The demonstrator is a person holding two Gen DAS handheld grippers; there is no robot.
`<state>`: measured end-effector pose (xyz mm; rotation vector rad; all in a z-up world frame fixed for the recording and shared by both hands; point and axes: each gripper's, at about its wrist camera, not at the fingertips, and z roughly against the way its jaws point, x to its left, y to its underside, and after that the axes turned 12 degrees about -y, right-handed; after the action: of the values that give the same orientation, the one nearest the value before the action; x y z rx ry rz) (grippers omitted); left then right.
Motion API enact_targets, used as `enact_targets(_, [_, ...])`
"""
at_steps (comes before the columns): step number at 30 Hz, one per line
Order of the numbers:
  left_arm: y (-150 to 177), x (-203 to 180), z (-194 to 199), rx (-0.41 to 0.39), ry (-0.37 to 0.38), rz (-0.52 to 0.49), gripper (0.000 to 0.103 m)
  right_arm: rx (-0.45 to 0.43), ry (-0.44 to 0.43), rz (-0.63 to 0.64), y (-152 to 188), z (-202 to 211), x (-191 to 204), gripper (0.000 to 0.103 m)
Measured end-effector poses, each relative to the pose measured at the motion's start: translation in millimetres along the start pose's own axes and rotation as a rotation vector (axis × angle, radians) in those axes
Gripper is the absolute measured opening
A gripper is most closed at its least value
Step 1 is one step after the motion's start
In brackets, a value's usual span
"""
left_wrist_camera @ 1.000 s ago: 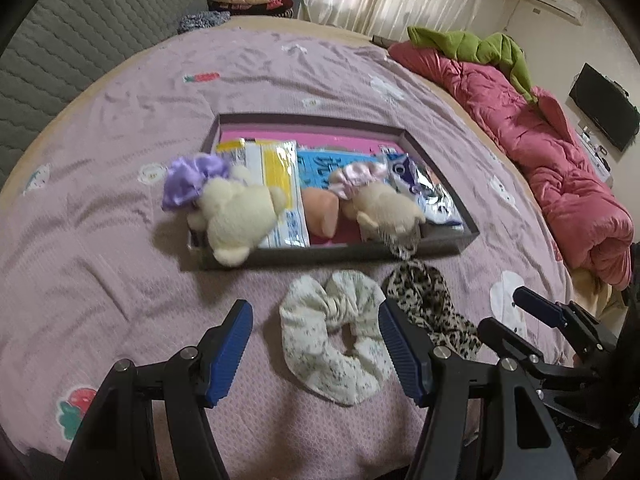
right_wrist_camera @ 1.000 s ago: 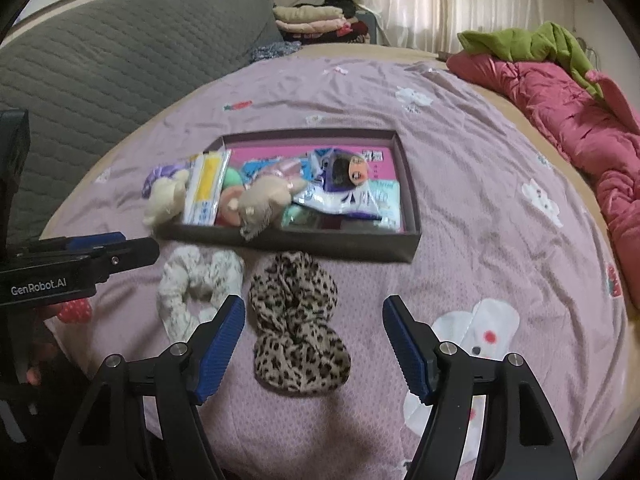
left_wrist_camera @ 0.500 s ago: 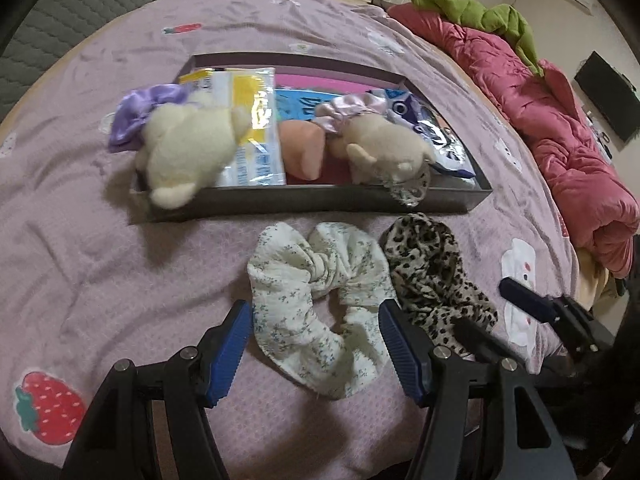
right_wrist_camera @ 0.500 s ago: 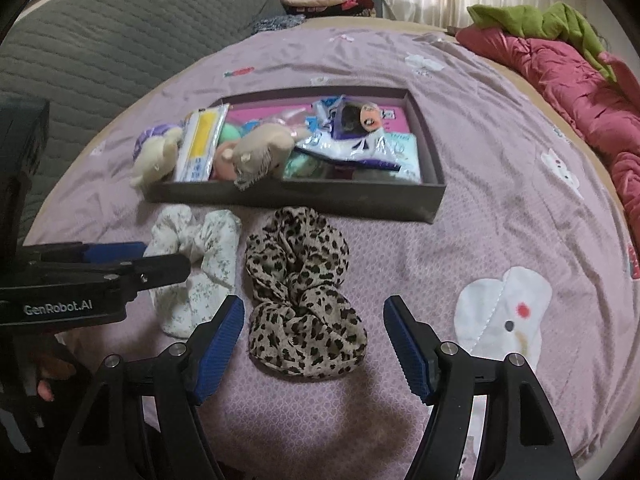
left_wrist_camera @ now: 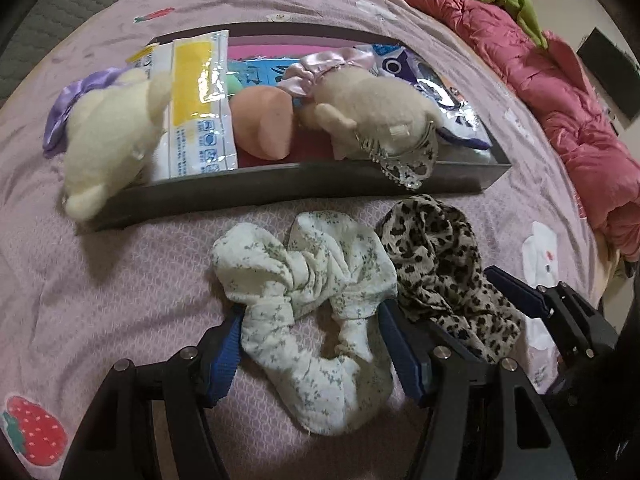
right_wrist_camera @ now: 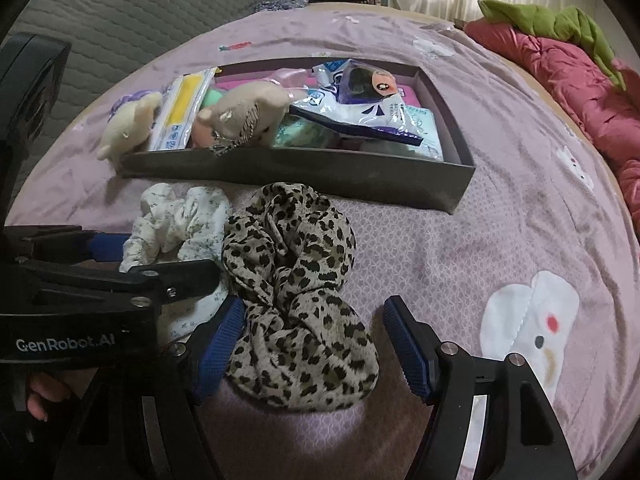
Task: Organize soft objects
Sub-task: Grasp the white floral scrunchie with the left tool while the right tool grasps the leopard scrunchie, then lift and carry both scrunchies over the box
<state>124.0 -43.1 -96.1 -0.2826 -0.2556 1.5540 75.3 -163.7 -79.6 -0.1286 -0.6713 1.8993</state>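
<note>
Both grippers are lining up a pickup on the bed [left_wrist_camera: 120, 280], each straddling its own scrunchie in front of the dark tray [left_wrist_camera: 280, 188]. The left gripper [left_wrist_camera: 312, 344] is standing with fingers apart around the near loop of the white floral scrunchie [left_wrist_camera: 308, 292], blue pads touching or just beside the fabric on both sides. The right gripper [right_wrist_camera: 312, 344] is open too, its left pad brushing the leopard scrunchie [right_wrist_camera: 296, 292], its right pad apart from it. A good close is calling for centring the right one first, then pinching the bunched cloth, not the sheet beneath, and keeping the neighbouring scrunchies from snagging together.
</note>
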Motion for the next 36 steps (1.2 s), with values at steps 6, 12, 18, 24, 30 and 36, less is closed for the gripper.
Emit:
enact_targets(6, [-6,-6,-6,0.000,-0.016,-0.023,0.065,-0.014,0.003,0.039,0,-2,1,0.052])
enact_targets(12, [-10,4,-2,-0.002,0.023,0.019,0.017,-0.028,-0.034,0.014,-2,5,-2,0.026])
enact_targets(18, [-6,10,17,-0.029,0.114,0.040,0.012,-0.068,-0.081,-0.039,-6,24,-8,0.022])
enact_targets(24, [-7,17,54,-0.106,0.154,0.048,0.012,-0.132,-0.087,-0.071,-13,51,-11,0.022])
enact_targets(30, [-29,29,85,-0.185,0.158,0.078,0.012,-0.200,-0.077,-0.044,-33,77,-8,0.022])
enact_targets(36, [-61,42,91,-0.215,0.133,0.114,0.012,-0.234,-0.059,-0.020,-62,85,-10,0.022])
